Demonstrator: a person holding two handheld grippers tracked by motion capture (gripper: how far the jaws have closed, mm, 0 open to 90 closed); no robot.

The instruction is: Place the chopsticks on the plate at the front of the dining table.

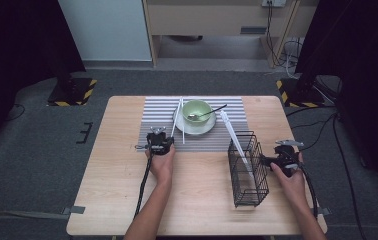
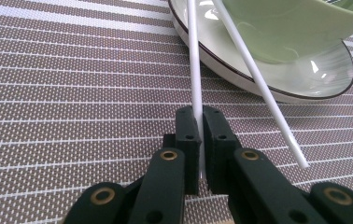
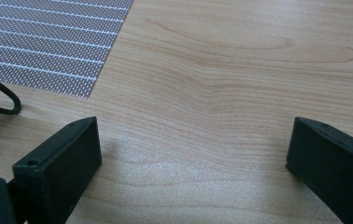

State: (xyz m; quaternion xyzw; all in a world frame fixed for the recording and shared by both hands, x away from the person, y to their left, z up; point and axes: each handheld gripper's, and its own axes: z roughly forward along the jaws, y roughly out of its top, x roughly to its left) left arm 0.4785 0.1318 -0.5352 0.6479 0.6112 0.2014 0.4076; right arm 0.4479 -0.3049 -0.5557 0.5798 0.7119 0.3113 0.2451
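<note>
White plastic chopstick [image 2: 194, 60], one of a pair: clamped between the closed fingers of the left gripper [image 2: 201, 140], low over the grey striped woven placemat [image 2: 72, 93], its far end reaching up past the rim of the white saucer [image 2: 305, 84]. Second white chopstick [image 2: 258, 79] lies slanted across that saucer rim, near end free on the placemat, just beside the fingers. Pale green ceramic bowl [image 1: 197, 111] sits on the saucer with a dark-handled spoon [image 1: 208, 113] inside. Right gripper [image 1: 272, 161]: fingers spread wide, nothing between them, over bare wooden table [image 3: 240, 70], right beside the black wire basket [image 1: 247, 170].
</note>
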